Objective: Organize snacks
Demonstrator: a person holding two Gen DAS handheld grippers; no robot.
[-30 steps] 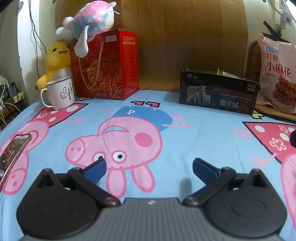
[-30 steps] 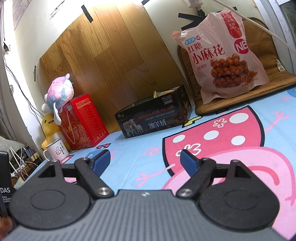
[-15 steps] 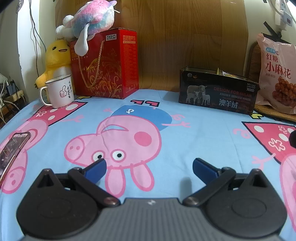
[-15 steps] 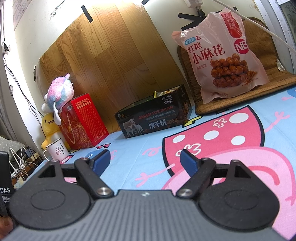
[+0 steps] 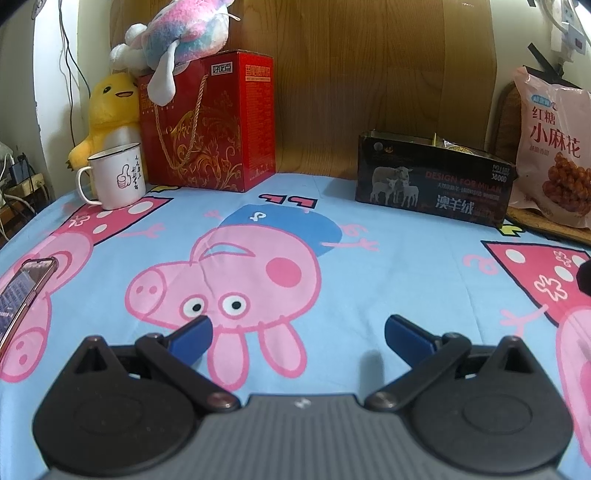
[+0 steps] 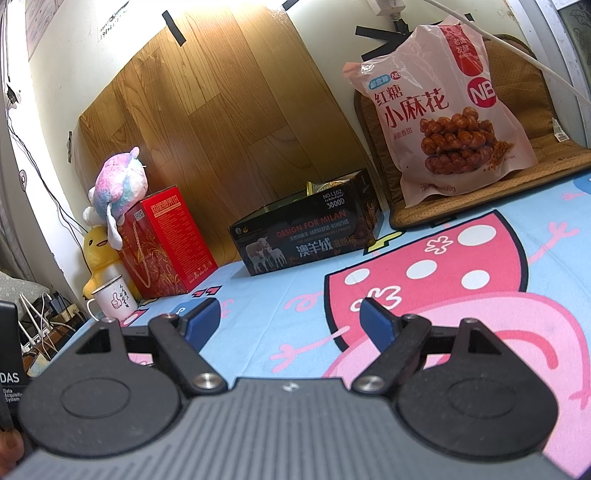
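Note:
A pink snack bag point(image 6: 448, 110) with Chinese print leans upright on a woven mat point(image 6: 546, 162) at the back right; it also shows in the left wrist view point(image 5: 554, 155). A black open box point(image 6: 306, 236) with small packets inside stands left of it, and shows in the left wrist view point(image 5: 436, 184). My left gripper point(image 5: 297, 338) is open and empty, low over the pig-print cloth point(image 5: 332, 266). My right gripper point(image 6: 290, 325) is open and empty, low over the cloth, well short of box and bag.
A red gift box point(image 5: 214, 125) with a plush toy point(image 5: 184, 33) on top stands at the back left, beside a yellow duck plush point(image 5: 109, 110) and a white mug point(image 5: 116, 175). A phone point(image 5: 20, 295) lies at the left edge. A wooden board point(image 5: 369, 74) backs the table.
The left wrist view has shifted slightly, the phone sitting a little lower and further left. The right gripper has not moved. Both stay open.

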